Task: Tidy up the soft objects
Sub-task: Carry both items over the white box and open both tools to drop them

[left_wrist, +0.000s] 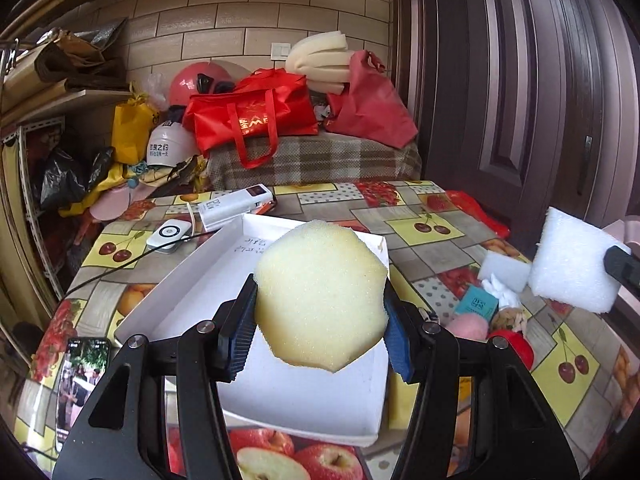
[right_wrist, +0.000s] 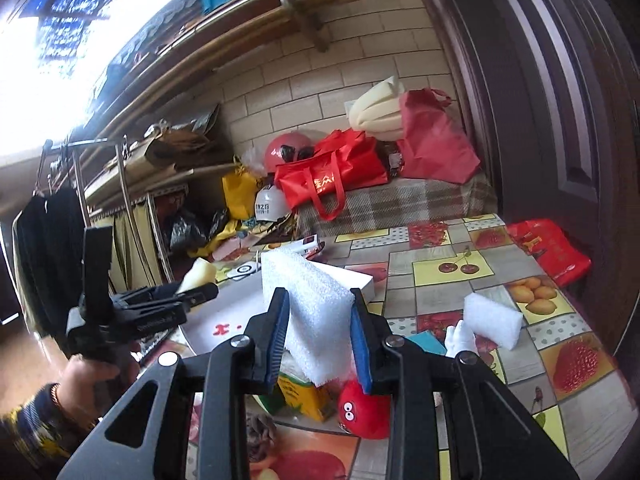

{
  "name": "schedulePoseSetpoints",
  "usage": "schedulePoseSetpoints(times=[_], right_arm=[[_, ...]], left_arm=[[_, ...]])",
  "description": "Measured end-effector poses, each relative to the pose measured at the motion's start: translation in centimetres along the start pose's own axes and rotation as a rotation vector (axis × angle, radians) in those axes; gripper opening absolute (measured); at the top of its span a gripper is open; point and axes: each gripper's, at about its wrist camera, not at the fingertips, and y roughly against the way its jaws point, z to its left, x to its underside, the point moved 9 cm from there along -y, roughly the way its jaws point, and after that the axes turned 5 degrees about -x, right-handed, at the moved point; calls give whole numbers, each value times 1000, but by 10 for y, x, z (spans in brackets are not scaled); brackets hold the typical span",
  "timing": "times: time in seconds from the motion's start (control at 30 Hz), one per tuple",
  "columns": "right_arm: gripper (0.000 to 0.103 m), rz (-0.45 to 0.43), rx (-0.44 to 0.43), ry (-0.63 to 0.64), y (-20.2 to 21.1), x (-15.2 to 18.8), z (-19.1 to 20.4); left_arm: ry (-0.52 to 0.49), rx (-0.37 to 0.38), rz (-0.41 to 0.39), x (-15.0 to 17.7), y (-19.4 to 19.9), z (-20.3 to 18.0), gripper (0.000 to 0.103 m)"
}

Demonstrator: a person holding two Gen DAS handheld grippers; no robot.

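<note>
Left wrist view: table [left_wrist: 440, 216] carried white box [left_wrist: 304, 400] at 6 o'clock. Left gripper [left_wrist: 320, 316] clamped yellow sponge [left_wrist: 320, 296] above box. Right gripper [right_wrist: 320, 336] clenched white foam [right_wrist: 312, 312], airborne. Small foam [right_wrist: 492, 320] lay at 3 o'clock. Risk: edge-only grips, soft pieces could squirm out and miss box.

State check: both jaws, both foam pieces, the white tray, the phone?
Left gripper: jaws shut on yellow sponge, held above the tray.
Right gripper: jaws shut on white foam block, lifted off the table.
White tray: open, nothing visible inside.
Phone: screen lit, lying flat.
</note>
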Motion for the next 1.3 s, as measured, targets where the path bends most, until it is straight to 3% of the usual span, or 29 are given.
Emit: schedulePoseSetpoints(times=[0.37,0.57,0.9,1.13,1.3], right_arm=[[29,-71,41,-103,-7,-14,-2],[29,-80,63,-97,-25,-27,7],[29,11,20,-143,-91,-30,31],[29,149,7,-231,-150,-6,30],[29,243,29,-294,-186,17,24]], left_arm=[[-107,-39,-29,-34,-43,-10,56],[-13,0,32,-18,-64,17,56],[133,36,112,-7,-92,52,56],[227,38,160,6,-108,75,56],[237,32,167,10,-111,78,58]])
